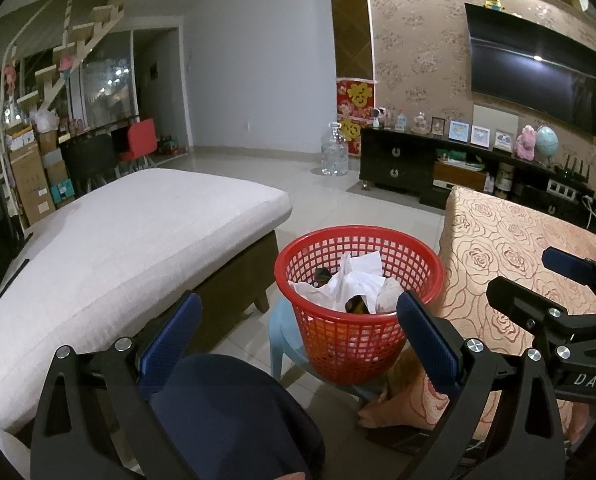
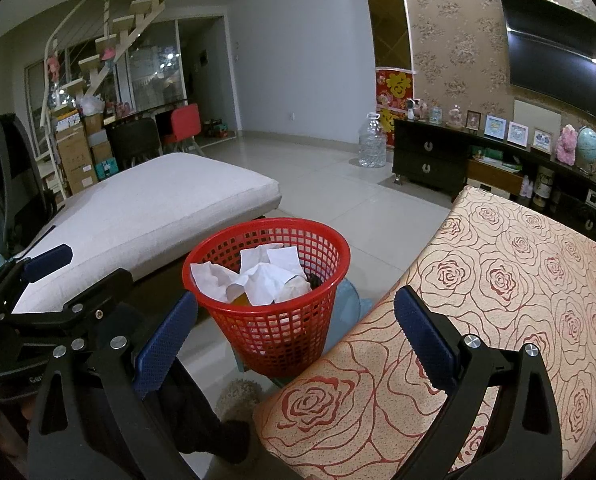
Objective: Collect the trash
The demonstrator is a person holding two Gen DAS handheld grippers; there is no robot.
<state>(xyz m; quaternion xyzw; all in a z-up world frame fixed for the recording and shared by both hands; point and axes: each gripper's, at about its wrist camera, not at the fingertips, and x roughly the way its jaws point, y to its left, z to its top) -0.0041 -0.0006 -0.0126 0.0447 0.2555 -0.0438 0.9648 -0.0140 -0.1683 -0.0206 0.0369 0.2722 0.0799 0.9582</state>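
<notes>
**Full basket perched on a stool**

The basket (image 1: 358, 304), centre frame, is heaped with paper (image 1: 354, 280) and sits on a blue stool (image 1: 285, 332); a nudge could tip it. Both grippers, left (image 1: 298, 340) and right (image 2: 295, 340), have fingers apart and empty. Rose-cloth desk (image 2: 498, 320) lower right, white bed (image 1: 117, 240) left, tiled floor (image 2: 358, 200) beyond.

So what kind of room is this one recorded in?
Most likely a home living room: a wall-mounted TV above a dark media cabinet with framed pictures, a cushioned daybed, and a staircase at the back.
</notes>
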